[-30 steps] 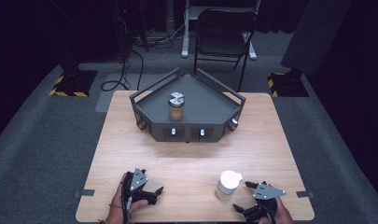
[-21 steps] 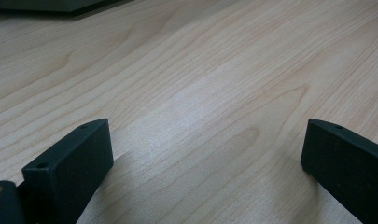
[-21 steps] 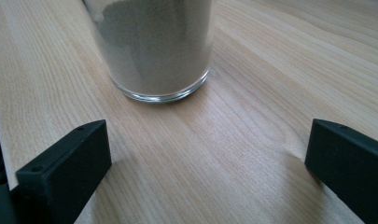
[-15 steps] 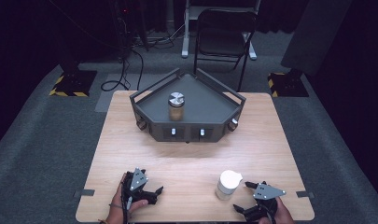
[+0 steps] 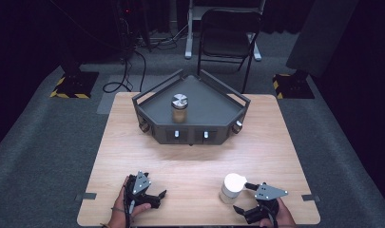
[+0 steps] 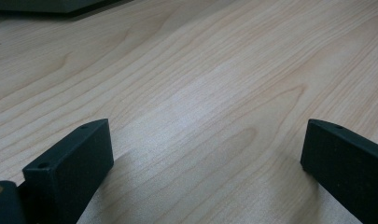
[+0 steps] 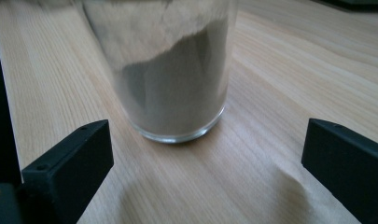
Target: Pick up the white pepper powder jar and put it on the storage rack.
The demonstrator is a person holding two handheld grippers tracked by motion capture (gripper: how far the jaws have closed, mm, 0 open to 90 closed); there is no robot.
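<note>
On the wooden counter [image 5: 195, 166], the white-lidded glass jar [image 5: 231, 188] of powder stands near the front edge. The right gripper [image 5: 241, 198], jaws wide and just closing slightly, sits just short of it, holding nothing. Approach is the step in hand; next it must advance to straddle the jar, then close. The left gripper [image 5: 158, 198] rests open and empty.

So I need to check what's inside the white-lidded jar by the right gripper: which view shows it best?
The right gripper view: the jar stands close ahead, grey powder visible through glass. The high view shows it small, mostly its lid.
</note>
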